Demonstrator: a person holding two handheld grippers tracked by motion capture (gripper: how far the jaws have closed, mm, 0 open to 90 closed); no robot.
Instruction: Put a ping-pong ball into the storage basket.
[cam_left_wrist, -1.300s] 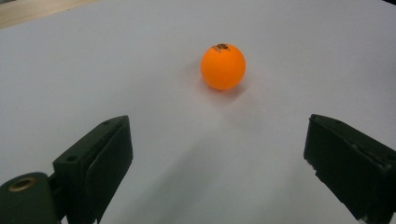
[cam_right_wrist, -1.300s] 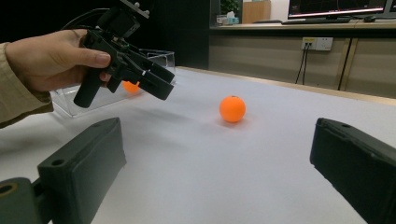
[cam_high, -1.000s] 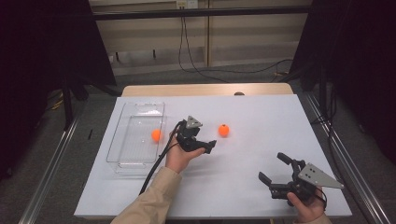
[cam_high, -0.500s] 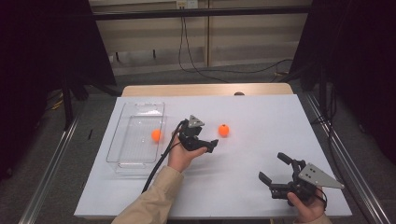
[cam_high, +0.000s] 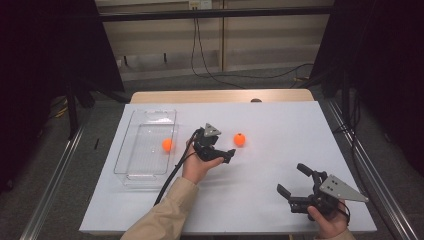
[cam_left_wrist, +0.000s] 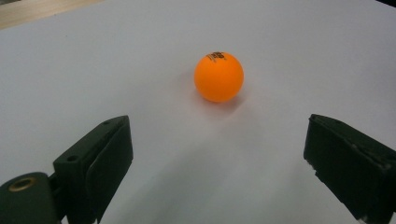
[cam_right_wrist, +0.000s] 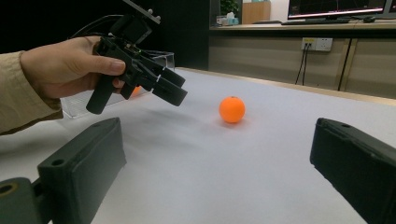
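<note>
High view: clear tray (cam_high: 131, 150) with second ball (cam_high: 167, 145), left of ball (cam_high: 240, 139).

2 orange balls (cam_high: 240, 140), 1 clear tray (cam_high: 131, 150)

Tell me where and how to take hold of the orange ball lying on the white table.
Grip the orange ball across its middle, one pad on each side. It is round and smooth, so a grip off its widest line would probably squeeze it out. The open left gripper already faces it with the jaws wider than the ball, so come in low along the white table from that side and close once it sits between the pads.
</note>
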